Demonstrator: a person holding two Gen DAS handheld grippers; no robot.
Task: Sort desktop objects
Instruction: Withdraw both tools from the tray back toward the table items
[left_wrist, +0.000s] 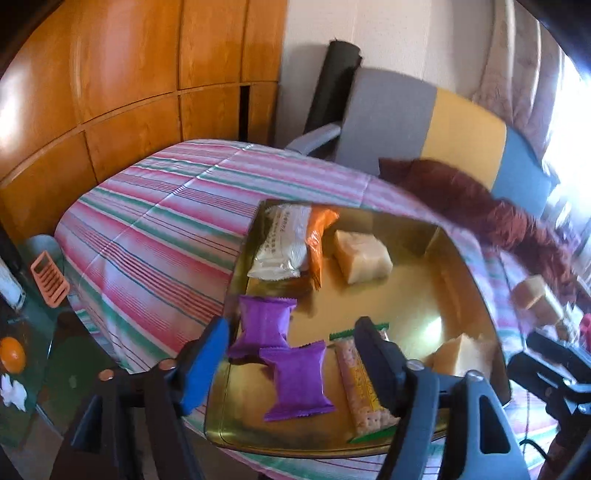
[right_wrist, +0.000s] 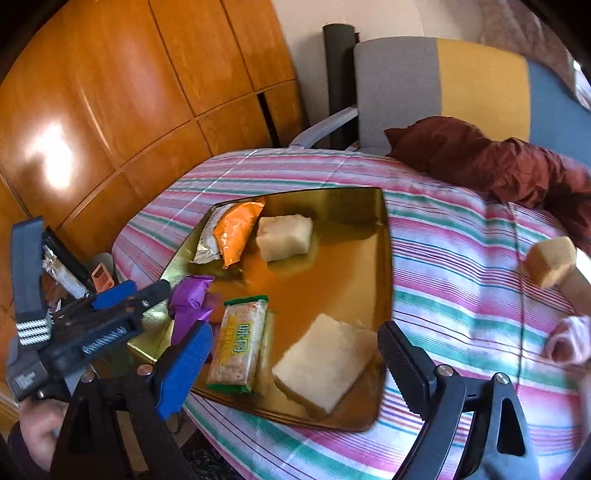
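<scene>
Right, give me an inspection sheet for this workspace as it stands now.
Surface: striped cloth over a table, gold tray on it.
Job's things: in the tray, two purple packets, cracker pack, white packet, orange packet, two pale wrapped cakes; a third cake lies on the cloth right of the tray.
Clutter: red-brown cloth at the far edge.
Grippers: left gripper and right gripper both open over the tray, holding nothing.
Cables: thin dark lead near the right gripper.
Surroundings: wooden cabinets, grey, yellow and blue chair.
</scene>
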